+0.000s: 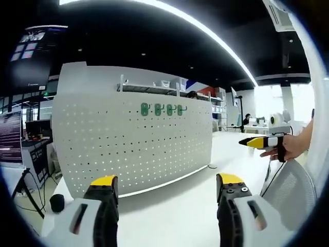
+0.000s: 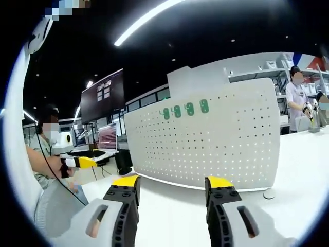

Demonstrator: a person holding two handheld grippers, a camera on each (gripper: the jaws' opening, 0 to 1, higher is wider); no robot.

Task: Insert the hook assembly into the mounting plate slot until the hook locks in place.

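Green hooks [image 1: 163,109]: four in row on white pegboard [image 1: 128,149].

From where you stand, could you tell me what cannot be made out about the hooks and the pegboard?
- Green hooks: too small in both views to tell whether they are locked in their slots.
- Pegboard: its back face is turned away; in the right gripper view the fingers cover part of its lower edge.
- Shelf items above the pegboard: too small to identify.

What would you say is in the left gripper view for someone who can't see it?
A white pegboard stands on a white table, with four green hooks in a row near its top. The left tool is open and empty in front. At right, a hand holds the right tool.
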